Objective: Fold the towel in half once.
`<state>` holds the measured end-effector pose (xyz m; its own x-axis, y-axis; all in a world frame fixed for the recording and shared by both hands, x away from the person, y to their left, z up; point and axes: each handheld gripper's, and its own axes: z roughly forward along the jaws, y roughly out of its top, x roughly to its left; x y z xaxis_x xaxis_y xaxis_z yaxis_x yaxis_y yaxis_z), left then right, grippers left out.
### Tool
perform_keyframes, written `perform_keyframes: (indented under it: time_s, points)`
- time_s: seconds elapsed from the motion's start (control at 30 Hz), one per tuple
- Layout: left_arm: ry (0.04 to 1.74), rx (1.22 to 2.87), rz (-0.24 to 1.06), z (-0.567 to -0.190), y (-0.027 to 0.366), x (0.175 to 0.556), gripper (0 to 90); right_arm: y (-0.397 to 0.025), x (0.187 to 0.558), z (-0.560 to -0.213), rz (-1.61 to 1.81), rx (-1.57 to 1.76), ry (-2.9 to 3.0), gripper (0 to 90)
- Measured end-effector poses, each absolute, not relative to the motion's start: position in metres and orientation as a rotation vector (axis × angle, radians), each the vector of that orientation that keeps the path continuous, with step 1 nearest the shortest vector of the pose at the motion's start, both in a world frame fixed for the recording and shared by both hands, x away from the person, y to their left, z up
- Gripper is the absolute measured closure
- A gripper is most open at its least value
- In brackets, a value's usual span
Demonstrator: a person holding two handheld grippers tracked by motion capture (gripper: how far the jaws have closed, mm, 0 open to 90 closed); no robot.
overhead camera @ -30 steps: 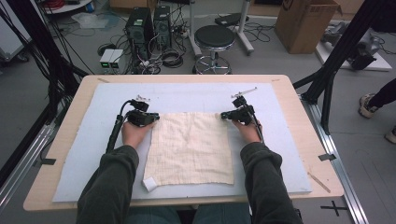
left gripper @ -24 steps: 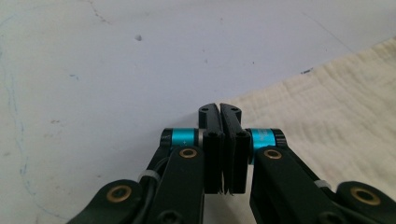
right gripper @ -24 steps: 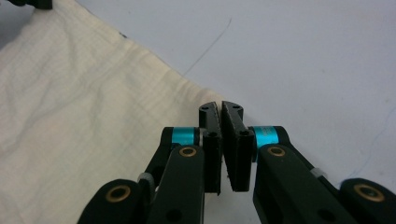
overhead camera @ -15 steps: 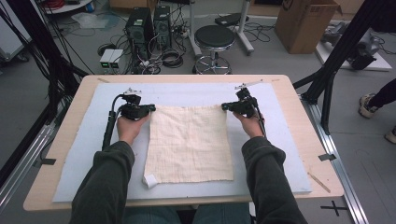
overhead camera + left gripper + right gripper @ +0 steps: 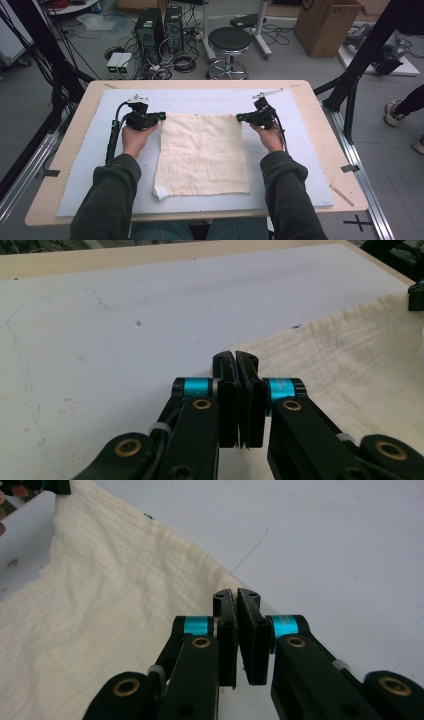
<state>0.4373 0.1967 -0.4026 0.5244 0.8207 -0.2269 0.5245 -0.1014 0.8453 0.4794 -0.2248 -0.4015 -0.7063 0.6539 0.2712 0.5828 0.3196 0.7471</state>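
A cream cloth [image 5: 202,152] lies spread flat on the pale blue mat [image 5: 90,175] that covers the wooden table [image 5: 60,125]. The cloth sits at the middle of the mat, its near edge close to the person's side, with a small white tag [image 5: 160,192] turned out at the near left corner.

The left gripper [image 5: 161,115] is at the cloth's far left corner. In the left gripper view its jaws are pressed together, and the cloth's corner [image 5: 260,347] runs up to them; whether fabric is pinched between them cannot be told.

The right gripper [image 5: 239,118] is at the far right corner. In the right gripper view its jaws meet at the tips, with a narrow gap lower down, and the cloth's edge [image 5: 215,575] reaches them; again a pinch of fabric cannot be confirmed.

The far edge of the cloth runs straight between the two grippers. Bare mat lies open beyond that edge, and on both sides of the cloth out to the mat's borders. The table's wooden rim is uncovered all round the mat.
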Motion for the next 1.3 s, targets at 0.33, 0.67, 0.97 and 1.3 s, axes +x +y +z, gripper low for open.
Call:
perform_keyframes:
  time_s: [0.33, 0.67, 0.97, 1.3]
  points:
    - [1.091, 1.761, 0.358, -0.402, 0.200, 0.424, 87.5, -0.231, 0.467, -0.395, 1.392, 1.116, 2.489, 86.5]
    - [1.054, 1.763, 0.352, -0.400, 0.202, 0.413, 87.5, -0.233, 0.458, -0.387, 1.433, 1.077, 2.496, 86.5]
    - [1.034, 1.773, 0.341, -0.399, 0.205, 0.406, 87.5, -0.237, 0.449, -0.388, 1.442, 1.063, 2.497, 86.5]
    - [0.996, 1.771, 0.340, -0.395, 0.209, 0.396, 87.5, -0.239, 0.440, -0.382, 1.460, 1.037, 2.507, 86.6]
